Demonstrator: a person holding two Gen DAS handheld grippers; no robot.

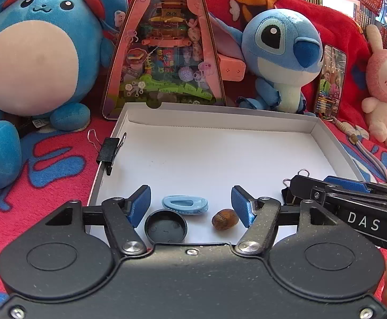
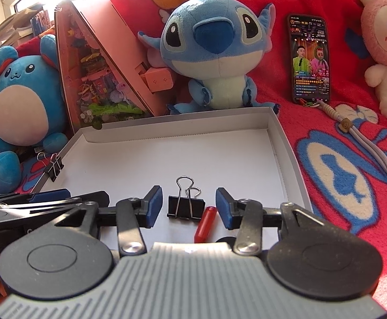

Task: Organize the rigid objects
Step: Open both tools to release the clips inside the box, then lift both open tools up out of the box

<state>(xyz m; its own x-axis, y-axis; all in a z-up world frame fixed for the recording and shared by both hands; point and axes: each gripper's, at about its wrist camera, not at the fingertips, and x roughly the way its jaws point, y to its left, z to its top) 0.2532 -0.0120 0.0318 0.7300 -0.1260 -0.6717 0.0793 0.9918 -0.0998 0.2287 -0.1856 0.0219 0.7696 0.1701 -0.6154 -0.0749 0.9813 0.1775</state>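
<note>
A shallow white box lies on the red blanket. In the left wrist view my left gripper is open over its near end, with a light blue clip, a dark round cap and a brown nut-like piece between its fingers. In the right wrist view my right gripper is open around a black binder clip and a red capsule-shaped piece on the box floor. Another binder clip grips the box's left wall.
Plush toys stand behind the box: a round blue one, a blue Stitch and a pink rabbit. A pink triangular toy box and a lit phone lean against the blanket. A grey cord lies at the right.
</note>
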